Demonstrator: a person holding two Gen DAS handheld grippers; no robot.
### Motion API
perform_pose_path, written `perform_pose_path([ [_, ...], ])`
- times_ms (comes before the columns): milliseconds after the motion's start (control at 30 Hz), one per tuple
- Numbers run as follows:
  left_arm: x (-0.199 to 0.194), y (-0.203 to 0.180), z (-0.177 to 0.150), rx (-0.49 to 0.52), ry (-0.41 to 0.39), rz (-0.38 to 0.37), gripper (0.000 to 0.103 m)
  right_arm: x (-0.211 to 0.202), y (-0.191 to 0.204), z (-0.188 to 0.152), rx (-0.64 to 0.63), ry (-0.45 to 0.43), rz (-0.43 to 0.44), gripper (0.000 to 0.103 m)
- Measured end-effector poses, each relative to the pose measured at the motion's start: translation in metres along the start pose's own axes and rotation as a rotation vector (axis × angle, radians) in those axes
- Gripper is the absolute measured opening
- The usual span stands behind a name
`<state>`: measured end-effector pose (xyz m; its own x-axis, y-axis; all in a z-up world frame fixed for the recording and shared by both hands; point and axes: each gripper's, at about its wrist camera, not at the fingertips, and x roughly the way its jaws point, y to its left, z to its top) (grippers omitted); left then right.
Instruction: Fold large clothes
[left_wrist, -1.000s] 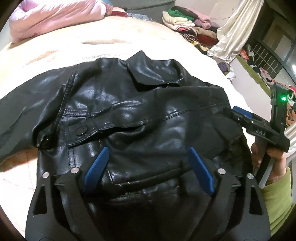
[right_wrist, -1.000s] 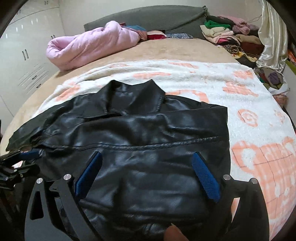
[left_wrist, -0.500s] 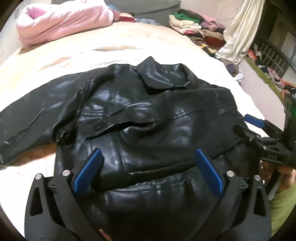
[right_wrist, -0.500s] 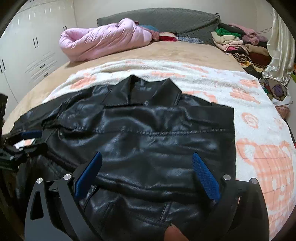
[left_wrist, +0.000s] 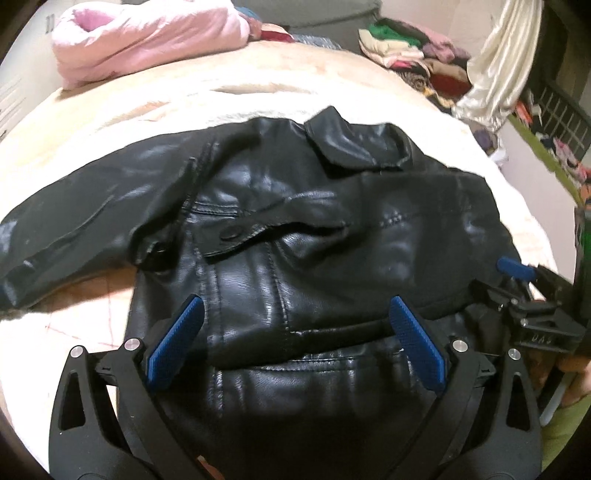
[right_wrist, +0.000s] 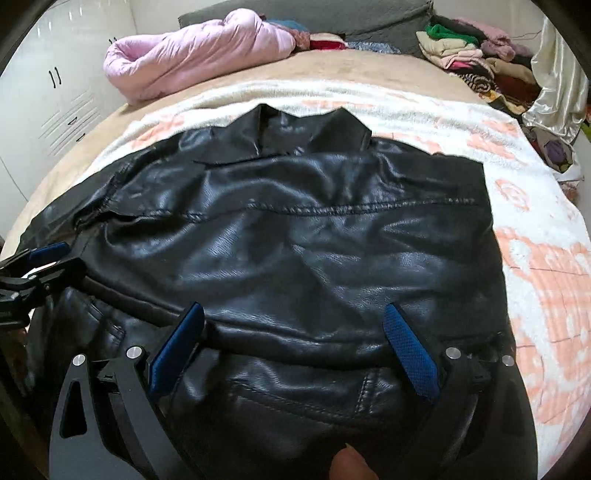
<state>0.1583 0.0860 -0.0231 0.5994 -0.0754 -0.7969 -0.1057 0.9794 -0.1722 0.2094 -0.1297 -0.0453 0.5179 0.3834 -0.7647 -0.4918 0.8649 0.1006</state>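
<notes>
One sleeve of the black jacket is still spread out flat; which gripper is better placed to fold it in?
Left, probably. The unfolded sleeve of the jacket lies on the left gripper's side, jaws open. The right gripper faces the already folded side.

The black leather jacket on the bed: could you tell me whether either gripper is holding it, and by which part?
Nothing is held. The left gripper and right gripper both stand open above the jacket.
</notes>
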Motion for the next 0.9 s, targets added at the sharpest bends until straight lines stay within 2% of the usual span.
perform_pose_path([
  [367, -0.024, 0.015, -0.001, -0.068, -0.06, 0.032, 0.094, -0.023, 0.039, 0.001, -0.087, -0.086, 0.005, 0.099],
  [900, -0.045, 0.053, 0.004, -0.162, -0.106, 0.084, 0.094, -0.038, 0.078, 0.009, -0.163, -0.146, 0.019, 0.099],
])
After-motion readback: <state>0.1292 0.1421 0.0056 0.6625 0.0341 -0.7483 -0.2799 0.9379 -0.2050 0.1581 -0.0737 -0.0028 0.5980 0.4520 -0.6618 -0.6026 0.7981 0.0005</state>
